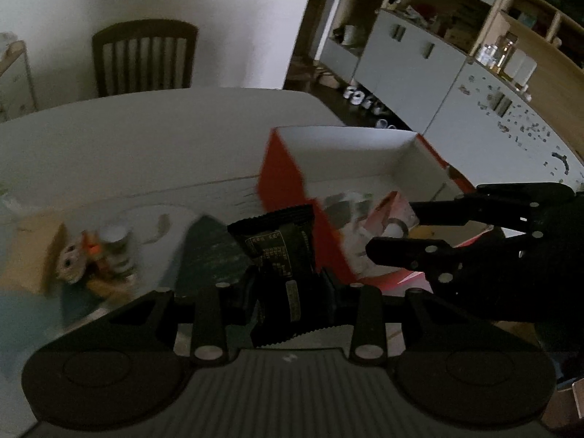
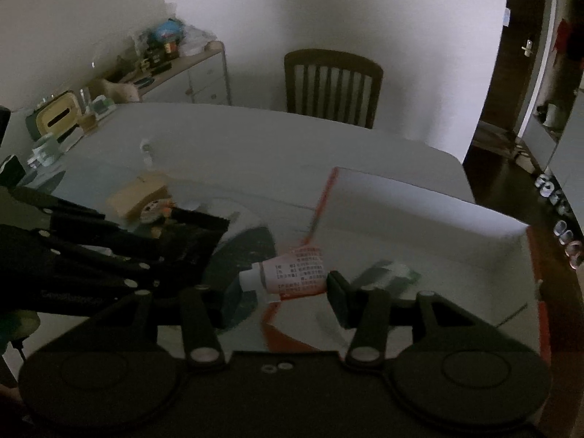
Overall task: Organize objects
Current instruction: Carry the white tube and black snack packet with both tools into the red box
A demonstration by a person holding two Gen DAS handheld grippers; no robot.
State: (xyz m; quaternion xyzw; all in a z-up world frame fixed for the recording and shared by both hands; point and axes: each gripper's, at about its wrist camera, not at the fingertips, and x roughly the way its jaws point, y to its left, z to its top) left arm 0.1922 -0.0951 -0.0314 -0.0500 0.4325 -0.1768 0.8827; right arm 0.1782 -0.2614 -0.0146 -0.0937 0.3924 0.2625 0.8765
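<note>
Clamped between the left tongs, a black crinkled snack packet hung just beside the red cardboard box's near wall. Right tongs pinched a white-capped, red-printed tube over that box's rim, above the grey table.

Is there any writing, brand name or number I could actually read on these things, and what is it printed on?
Nothing can be read for certain.
Black crinkle-edged foil packet held in the left tool: pale print block, too blurred to read.
White tube with red print and a white cap between the right tool's fingers: rows of red characters, too small and blurred.
Red-and-white cardboard box: no text visible.
</note>
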